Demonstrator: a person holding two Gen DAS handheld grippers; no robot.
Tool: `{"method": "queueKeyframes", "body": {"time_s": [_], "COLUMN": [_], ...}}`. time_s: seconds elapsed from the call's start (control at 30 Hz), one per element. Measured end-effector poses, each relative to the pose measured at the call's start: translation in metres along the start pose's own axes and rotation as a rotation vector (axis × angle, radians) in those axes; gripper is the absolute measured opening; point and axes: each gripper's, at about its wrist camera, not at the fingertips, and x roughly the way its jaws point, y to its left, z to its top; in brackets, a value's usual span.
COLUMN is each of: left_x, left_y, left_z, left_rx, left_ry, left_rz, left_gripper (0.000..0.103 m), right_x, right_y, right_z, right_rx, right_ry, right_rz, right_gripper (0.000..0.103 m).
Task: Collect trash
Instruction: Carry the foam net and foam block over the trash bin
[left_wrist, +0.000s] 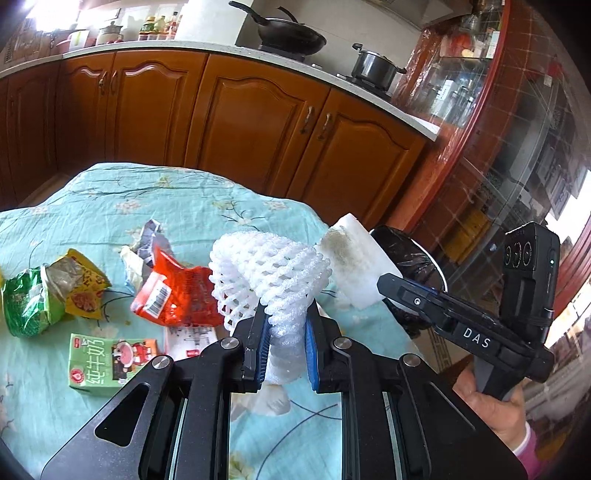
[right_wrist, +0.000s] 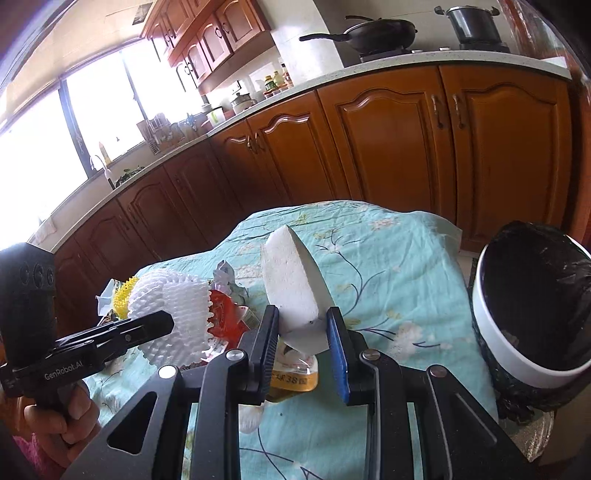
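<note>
Two grippers are each carrying a piece of trash above the surface (left_wrist: 92, 206), which is wearing a light blue flowered cloth. The left gripper (left_wrist: 284, 328) is clamping its blue pads on the lower end of a white foam fruit net (left_wrist: 269, 273), which is standing up and flopping over to the left. The right gripper (right_wrist: 303, 332) is pinching the bottom of a white foam block (right_wrist: 291, 280), holding it upright. A white trash bin (right_wrist: 532, 317) lined with a black bag is sitting just off the right edge of the surface, near the foam block. More trash is lying on the cloth to the left: a red wrapper (left_wrist: 173, 295), a green milk carton (left_wrist: 107, 362), and a crumpled green and yellow packet (left_wrist: 51, 295). Beneath the right gripper, an item with a yellow label (right_wrist: 295, 380) is lying on the cloth.
</note>
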Motion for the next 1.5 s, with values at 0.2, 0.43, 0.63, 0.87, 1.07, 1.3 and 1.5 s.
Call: {"method": "queueKeyframes", "body": {"time_s": [0.2,0.43,0.63,0.87,1.07,1.3,1.5], "left_x": [0.019,0.044,0.061,0.076,0.097,0.125,0.152], "left_y": [-0.032,-0.064,-0.079,-0.102,-0.126,-0.152,-0.175], "left_z": [0.000,-0.001,0.001,0.008,0.017,0.034,0.053], "left_rx": [0.071,0.140,0.161,0.200,0.230,0.269,0.298], "left_ry": [0.043,0.090,0.122,0.135,0.162,0.207,0.234], "left_rz": [-0.040,-0.064,-0.081,-0.100,-0.125,-0.137,-0.140], "left_gripper": [0.015,0.015,0.015,0.015,0.015,0.015,0.015], "right_x": [-0.021,-0.045,-0.062,-0.079,-0.089,-0.093,-0.094], "right_y": [-0.025,-0.053,-0.075,-0.100,-0.118,-0.141,-0.165], "right_z": [-0.010,-0.018,-0.022,-0.022,-0.021,-0.020,-0.010], "right_rx": [0.041,0.091,0.126,0.158,0.186,0.215,0.234], "right_ry": [-0.012,-0.039,-0.059,-0.084,-0.099,-0.087,-0.063], "right_rz": [-0.044,-0.089,-0.127,-0.169,-0.204,-0.253,-0.281], "right_gripper": [0.027,0.027,0.027,0.027,0.027,0.027,0.027]}}
